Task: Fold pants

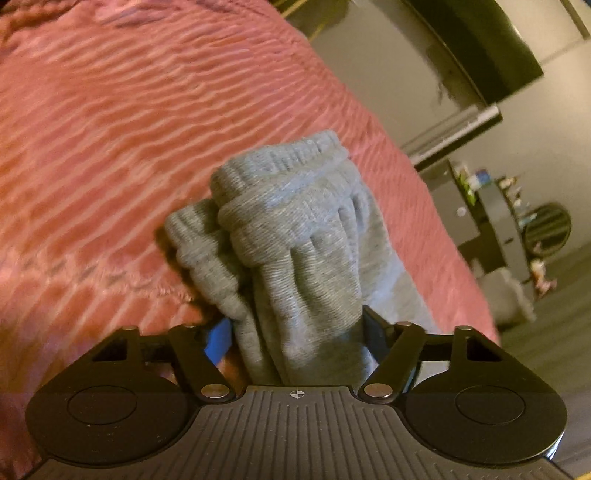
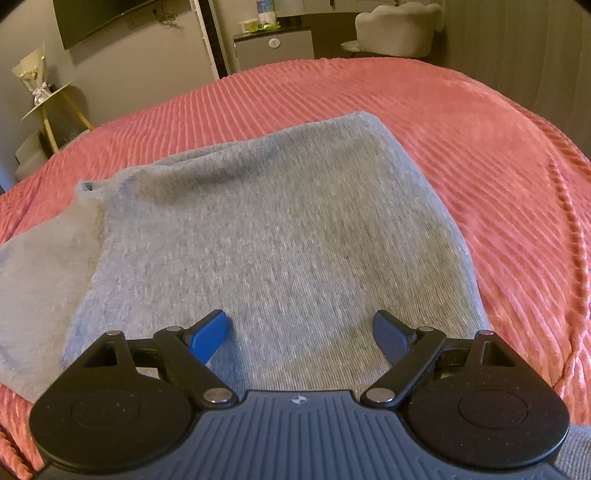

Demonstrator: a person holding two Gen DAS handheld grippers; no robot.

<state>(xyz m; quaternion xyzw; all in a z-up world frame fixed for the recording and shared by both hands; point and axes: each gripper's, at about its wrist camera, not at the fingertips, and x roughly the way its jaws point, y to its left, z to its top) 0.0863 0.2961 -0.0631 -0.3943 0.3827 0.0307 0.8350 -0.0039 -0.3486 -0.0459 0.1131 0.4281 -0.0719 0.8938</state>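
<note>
Left wrist: left tool [image 1: 299, 325] clamped on bunched grey knit pants [image 1: 295, 236] above pink ribbed bedspread [image 1: 110, 129].
Right wrist: right tool [image 2: 301, 338] spread wide over flat grey cloth.

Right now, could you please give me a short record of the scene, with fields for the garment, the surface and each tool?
garment: grey sweatpants, partly folded, lying on the bed
surface: pink ribbed bedspread
left tool: bunched cuff end of the sweatpants between its fingers, gripped
right tool: open, above the flat grey cloth, holding nothing
background: white chair and a dark screen on the wall beyond the bed
</note>
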